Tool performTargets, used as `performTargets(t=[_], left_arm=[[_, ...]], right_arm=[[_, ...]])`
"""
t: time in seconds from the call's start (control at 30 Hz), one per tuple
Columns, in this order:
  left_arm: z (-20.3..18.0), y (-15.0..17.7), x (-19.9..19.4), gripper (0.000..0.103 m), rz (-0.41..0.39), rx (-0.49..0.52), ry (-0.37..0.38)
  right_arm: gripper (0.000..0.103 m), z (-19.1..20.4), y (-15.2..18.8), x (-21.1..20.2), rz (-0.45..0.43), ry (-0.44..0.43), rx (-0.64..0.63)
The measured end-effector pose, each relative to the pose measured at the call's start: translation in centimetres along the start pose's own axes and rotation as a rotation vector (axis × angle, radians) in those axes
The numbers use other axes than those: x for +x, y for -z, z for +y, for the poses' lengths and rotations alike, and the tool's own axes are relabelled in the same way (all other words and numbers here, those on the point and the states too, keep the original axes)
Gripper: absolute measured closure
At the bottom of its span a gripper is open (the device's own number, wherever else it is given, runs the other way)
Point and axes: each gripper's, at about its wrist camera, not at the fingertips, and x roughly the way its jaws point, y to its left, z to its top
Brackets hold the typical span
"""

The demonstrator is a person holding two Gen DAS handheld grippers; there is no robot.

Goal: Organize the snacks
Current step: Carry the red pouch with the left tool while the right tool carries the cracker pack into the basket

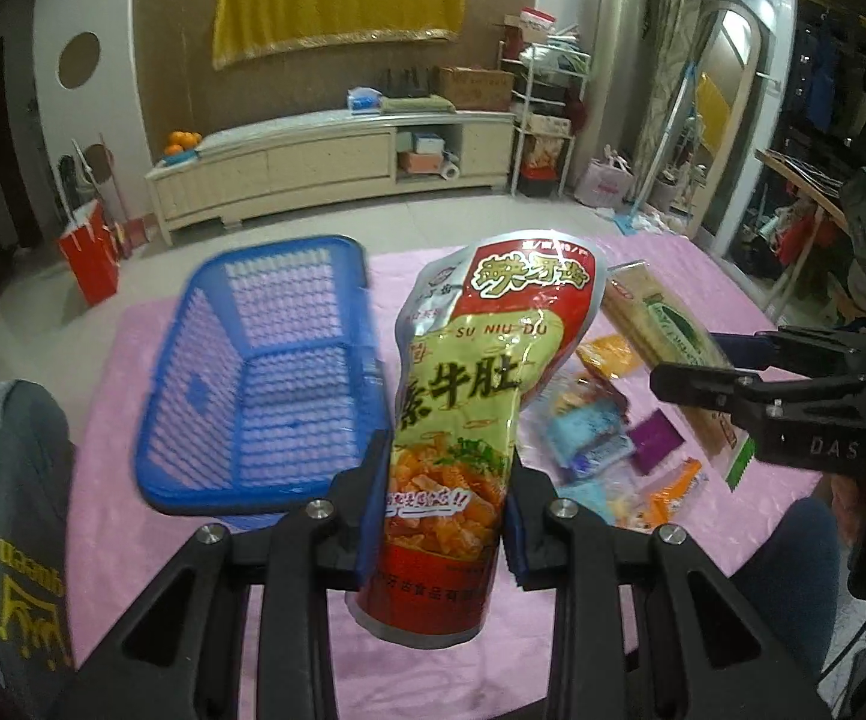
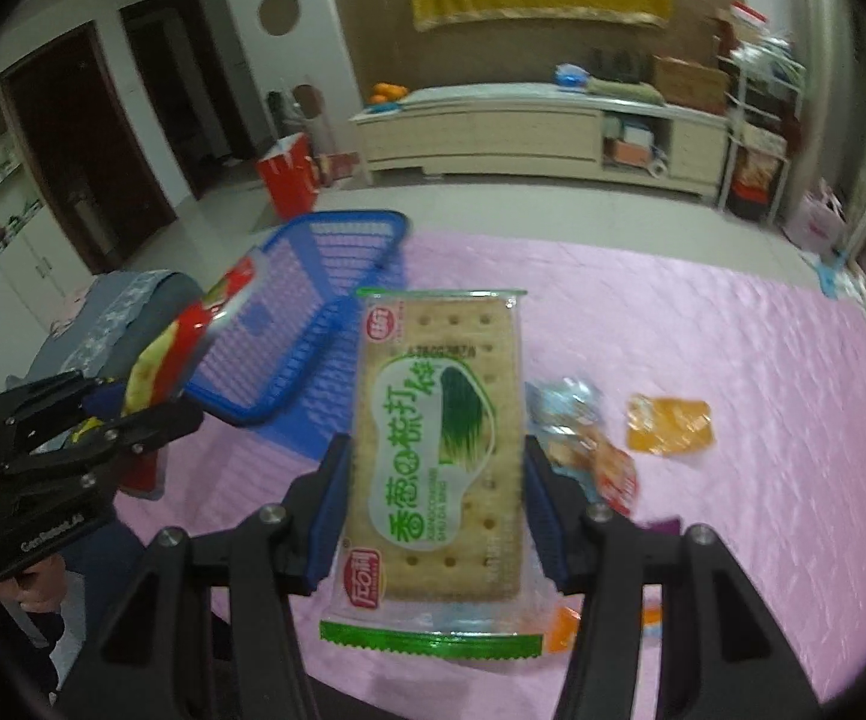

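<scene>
— Snacks, how many are you holding?

— Two. My left gripper (image 1: 442, 516) is clamped on one red and yellow snack pouch (image 1: 469, 420), upright above the pink cloth (image 1: 109, 516). My right gripper (image 2: 433, 516) is closed on one cracker packet (image 2: 439, 450), its pads pressing both long edges.

— And further out?

— Several small wrapped snacks (image 1: 607, 438) lie loose on the cloth; I can't count them surely. One blue basket (image 1: 265, 378) sits beyond, to the left.
</scene>
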Motion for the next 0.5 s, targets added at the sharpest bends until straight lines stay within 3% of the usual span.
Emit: performTargets(t=[0.27, 0.5], left_arm=[[5.8, -0.7, -1.6, 0.073, -0.030, -0.040, -0.091], [9.9, -0.9, 0.0, 0.073, 0.000, -0.095, -0.126]], right_arm=[[0.045, 5.1, -3.0, 2.1, 0.001, -0.048, -0.049], [0.045, 8.3, -4.8, 5.6, 0.048, -0.074, -0.056]])
